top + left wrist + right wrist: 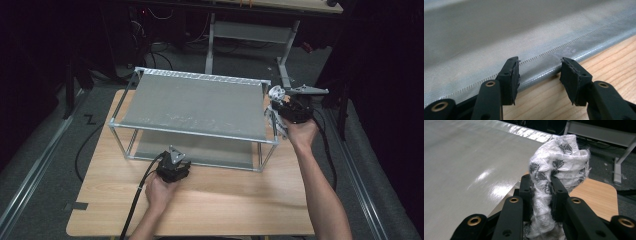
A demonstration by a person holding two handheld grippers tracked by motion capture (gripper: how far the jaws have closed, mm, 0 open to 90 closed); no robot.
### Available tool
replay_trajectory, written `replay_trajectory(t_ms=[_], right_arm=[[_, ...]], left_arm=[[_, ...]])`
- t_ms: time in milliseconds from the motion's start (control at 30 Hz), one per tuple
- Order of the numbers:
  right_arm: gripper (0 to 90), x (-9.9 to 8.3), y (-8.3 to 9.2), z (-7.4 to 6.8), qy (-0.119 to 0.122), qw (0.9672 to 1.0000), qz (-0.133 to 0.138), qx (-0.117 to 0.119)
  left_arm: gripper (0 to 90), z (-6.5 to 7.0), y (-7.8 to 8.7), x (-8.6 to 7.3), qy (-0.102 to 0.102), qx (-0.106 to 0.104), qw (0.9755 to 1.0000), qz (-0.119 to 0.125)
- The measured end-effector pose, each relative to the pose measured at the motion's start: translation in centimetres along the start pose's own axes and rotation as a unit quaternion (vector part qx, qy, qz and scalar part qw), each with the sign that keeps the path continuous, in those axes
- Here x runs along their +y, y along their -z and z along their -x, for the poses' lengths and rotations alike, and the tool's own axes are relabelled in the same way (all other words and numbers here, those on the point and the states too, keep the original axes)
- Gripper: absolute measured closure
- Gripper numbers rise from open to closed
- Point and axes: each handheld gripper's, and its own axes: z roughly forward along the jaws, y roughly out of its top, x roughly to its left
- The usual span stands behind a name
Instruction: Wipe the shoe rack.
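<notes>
You're pinching the lace cloth (554,165) in the right gripper (541,187); left gripper (540,72) is idling wide near the rack's (200,135) lower sheet. Judging it's going over the top sheet (195,105): lift clear first.

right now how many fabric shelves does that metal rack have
2. The upper grey fabric shelf stretches across the top of the metal rack; the lower fabric shelf sits just above the wooden table, with the left gripper at its front edge.

Room dark beyond lit table (210,200); overhead light glared on grey sheet (484,176); near jaws were slightly soft.
</notes>
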Motion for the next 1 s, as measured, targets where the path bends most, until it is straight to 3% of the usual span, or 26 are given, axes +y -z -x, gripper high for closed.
replay_trajectory(t_ms=[167, 300, 467, 800, 1000], right_arm=[[76.1, -1.3, 1.4, -0.1, 0.004, 0.9998, 0.013, 0.011], [76.0, -2.9, 2.5, 0.4, 0.011, 0.9999, 0.006, -0.005], [76.0, -5.8, 3.2, 1.8, -0.008, 0.9998, -0.002, -0.017], [72.5, -9.8, 0.6, 3.6, -0.038, 0.9967, -0.05, -0.052], [47.8, -10.6, -1.5, 4.4, -0.065, 0.9921, -0.091, -0.057]], left_arm=[[49.5, 0.0, 0.0, 0.0, 0.0, 0.0, 1.0, 0.0], [49.5, 0.0, 0.0, 0.0, -0.001, 0.0, 1.0, 0.0], [49.5, 0.0, 0.0, 0.0, -0.001, 0.001, 1.0, 0.0], [49.5, 0.0, 0.0, 0.0, -0.002, 0.001, 1.0, 0.0], [49.5, 0.1, 0.0, 0.0, -0.002, 0.001, 1.0, -0.001]])
